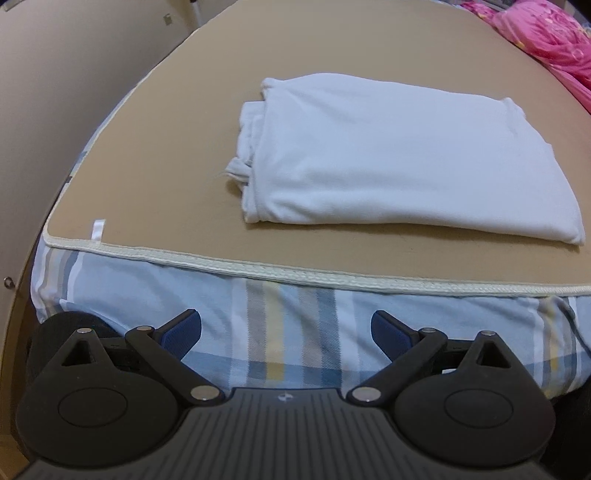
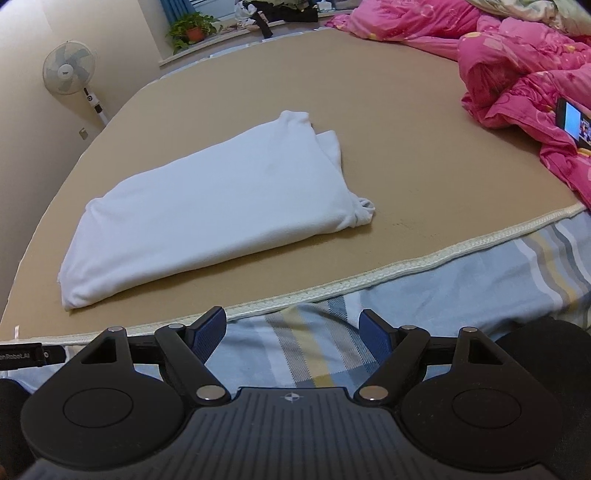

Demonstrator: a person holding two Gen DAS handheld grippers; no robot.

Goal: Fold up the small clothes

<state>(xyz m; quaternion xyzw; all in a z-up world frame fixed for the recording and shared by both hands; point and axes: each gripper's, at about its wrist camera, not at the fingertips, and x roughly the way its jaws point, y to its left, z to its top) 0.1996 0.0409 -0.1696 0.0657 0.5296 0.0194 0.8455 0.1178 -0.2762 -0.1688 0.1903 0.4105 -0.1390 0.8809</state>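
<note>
On the tan mat (image 1: 177, 155) lies one white garment (image 1: 388, 155), folded into a flat soft rectangle with bunched layers showing at one end, set a little back from the mat's cream braided edge (image 1: 258, 271). Bare mat surrounds the garment on all sides, widest beyond it toward the pink quilt (image 2: 524, 74), which is rumpled along the far side. Below the braid a striped sheet (image 1: 288, 332) hangs, blue, grey and yellow. I hold two grippers: my left gripper (image 1: 286, 330) and my right gripper (image 2: 291, 330) both hover over the sheet short of the mat, jaws apart, blue ribbed pads (image 1: 184, 330) clamping nothing. One fan (image 2: 68, 72) stands by the wall, one potted plant (image 2: 192, 31) on the sill, and one phone (image 2: 574, 123) rests on the quilt.
</note>
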